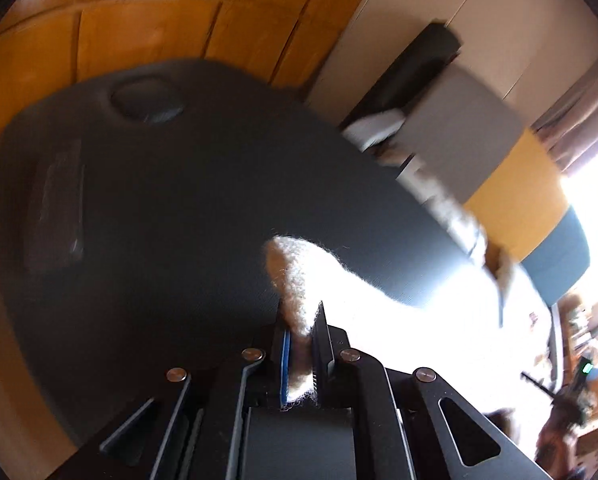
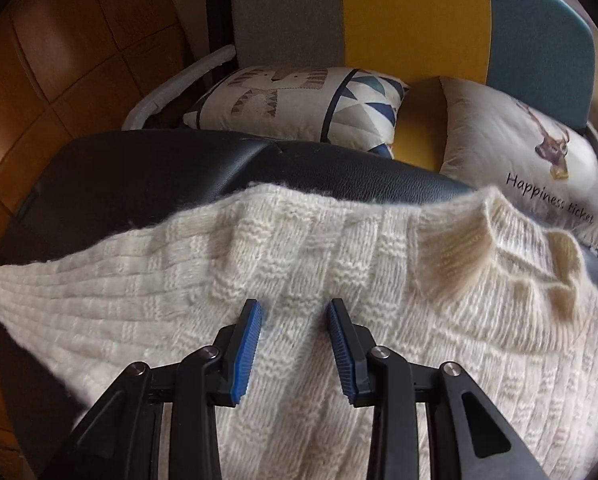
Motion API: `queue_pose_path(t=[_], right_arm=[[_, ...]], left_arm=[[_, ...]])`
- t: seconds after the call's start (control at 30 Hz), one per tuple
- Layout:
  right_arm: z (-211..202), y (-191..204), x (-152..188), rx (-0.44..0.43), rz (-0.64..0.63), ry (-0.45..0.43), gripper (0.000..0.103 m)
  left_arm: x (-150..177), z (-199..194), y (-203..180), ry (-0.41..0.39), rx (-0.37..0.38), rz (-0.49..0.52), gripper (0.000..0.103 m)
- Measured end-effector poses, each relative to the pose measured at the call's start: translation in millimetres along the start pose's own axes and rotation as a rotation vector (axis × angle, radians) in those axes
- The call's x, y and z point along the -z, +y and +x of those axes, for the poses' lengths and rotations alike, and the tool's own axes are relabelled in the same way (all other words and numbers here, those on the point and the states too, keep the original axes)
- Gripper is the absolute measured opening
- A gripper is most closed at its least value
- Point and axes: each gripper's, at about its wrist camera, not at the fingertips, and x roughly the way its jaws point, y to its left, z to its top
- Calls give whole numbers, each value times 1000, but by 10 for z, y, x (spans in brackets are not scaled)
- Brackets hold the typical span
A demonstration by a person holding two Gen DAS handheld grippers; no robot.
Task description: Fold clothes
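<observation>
**K:** Checking grippers. Left gripper (image 1: 301, 344) is clamped on a fuzzy end of the cream knit sweater (image 2: 299, 280), probably a sleeve end. Fabric fills the gap between the blue pads (image 1: 285, 364), with a tuft sticking out past the tips.

**M:** And the right one?

**K:** Right gripper (image 2: 295, 320) has its jaws apart, nothing between them. It sits over the sweater's body; I can't tell whether the tips touch the knit.

**M:** Where's the sweater relative to the black leather surface (image 2: 147, 168)?

**K:** Spread across it. Ribbed collar (image 2: 455, 256) lies toward the surface's right side, near the edge facing the pillows. One corner of the knit stretches out to the surface's left edge. The far-left part of the surface is bare leather.

**M:** Behind the surface?

**K:** Zebra-print pillow (image 2: 299, 104) and deer-print pillow (image 2: 527, 160) reading "Happiness ticket", both just past its far edge, against a grey, yellow and teal sofa back (image 2: 415, 16). Brown tiled floor (image 2: 39, 64) to the surface's left.

**M:** Left view quality?

**K:** Motion-blurred, and the sweater is blown out white by window glare.
</observation>
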Motion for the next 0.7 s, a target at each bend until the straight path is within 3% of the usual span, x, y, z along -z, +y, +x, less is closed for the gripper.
queue_pose_path(t=[0.13,0.27,0.37,0.6,0.7], right_arm=[[98,-13,-130,47,10,7,35],[95,-16,-106,50,9,-8,35],[56,-55,-104,15,27,5,36],[-526,77,236,-96,-41,-27,37],[-763,185,544,-186,-83,-3,37]], left_arm=[[231,169,53,49,-104,28,8],[239,202,62,41,-113,41,9],[161,182,84,81,-95,40,11],[229,-415,160,-25,-100,12,20],[450,-695,37,-24,69,37,20]])
